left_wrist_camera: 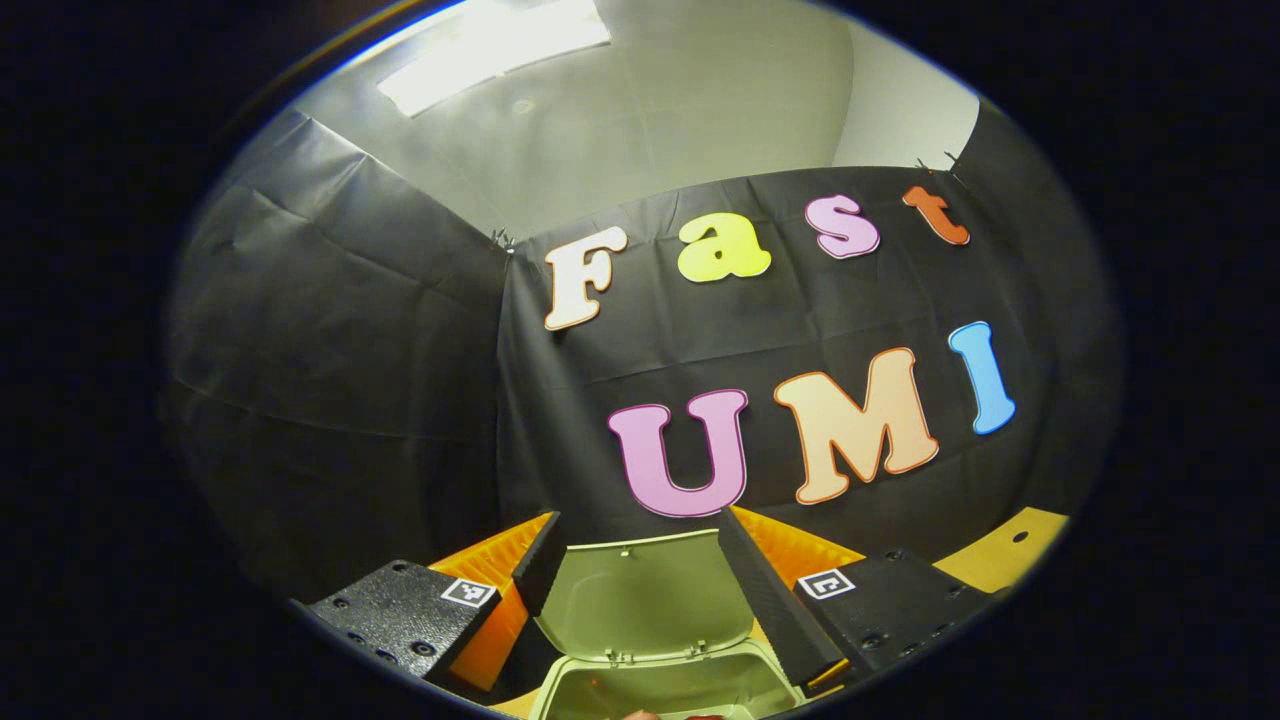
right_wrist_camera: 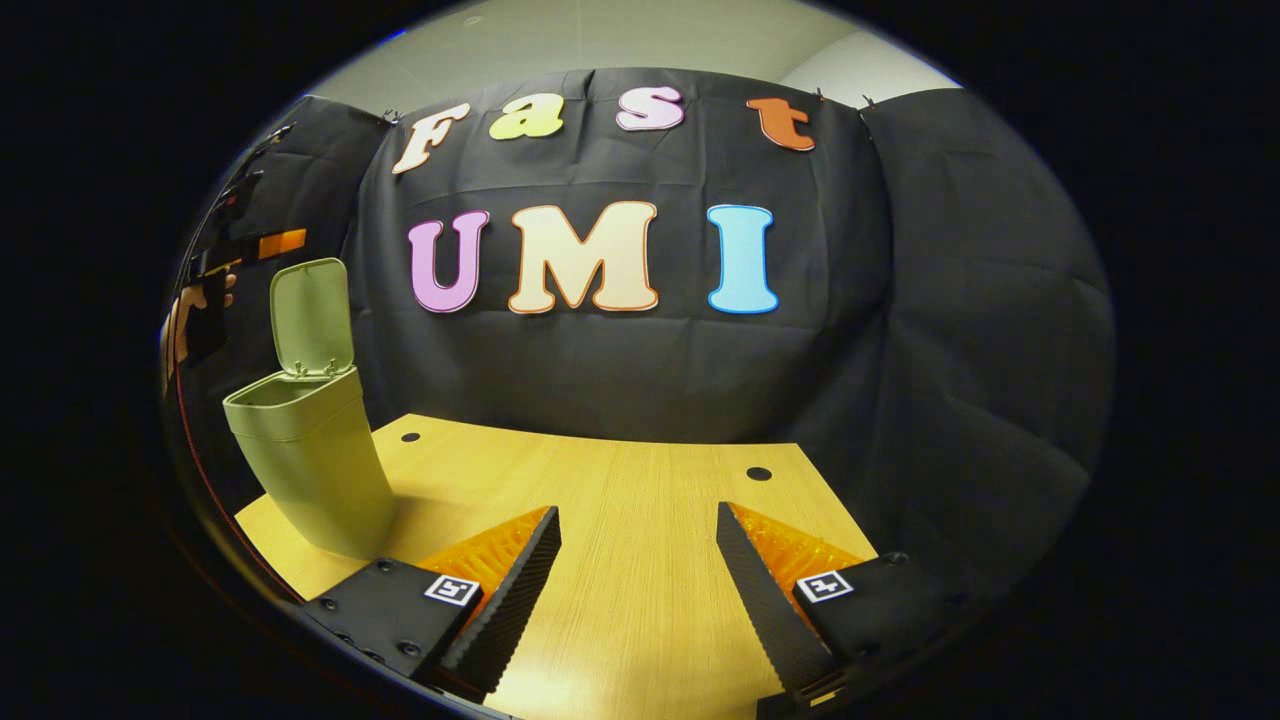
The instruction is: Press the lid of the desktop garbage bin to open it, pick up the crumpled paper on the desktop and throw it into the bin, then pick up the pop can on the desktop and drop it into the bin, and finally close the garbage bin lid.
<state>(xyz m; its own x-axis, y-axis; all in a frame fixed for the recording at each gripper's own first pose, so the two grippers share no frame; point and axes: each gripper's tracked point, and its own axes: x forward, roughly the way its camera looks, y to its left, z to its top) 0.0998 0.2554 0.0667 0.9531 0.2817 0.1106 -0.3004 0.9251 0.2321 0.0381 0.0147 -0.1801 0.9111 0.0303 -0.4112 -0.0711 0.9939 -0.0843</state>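
The green desktop bin (right_wrist_camera: 310, 470) stands at the table's left side with its lid (right_wrist_camera: 310, 315) swung up and open. In the left gripper view the bin's mouth (left_wrist_camera: 650, 690) lies right below my left gripper (left_wrist_camera: 637, 520), whose fingers are open and hold nothing, with the upright lid (left_wrist_camera: 645, 600) between them. A pale and red sliver (left_wrist_camera: 670, 715) shows at the bottom edge inside the mouth; I cannot tell what it is. My right gripper (right_wrist_camera: 637, 512) hangs open and holds nothing over the bare wooden table (right_wrist_camera: 620, 520), to the right of the bin.
The table has two small round holes (right_wrist_camera: 759, 473) near its back edge. Black cloth walls close in behind and on both sides. The left gripper with a hand (right_wrist_camera: 205, 300) hangs dimly above and left of the bin. A table corner (left_wrist_camera: 1000, 560) shows at right.
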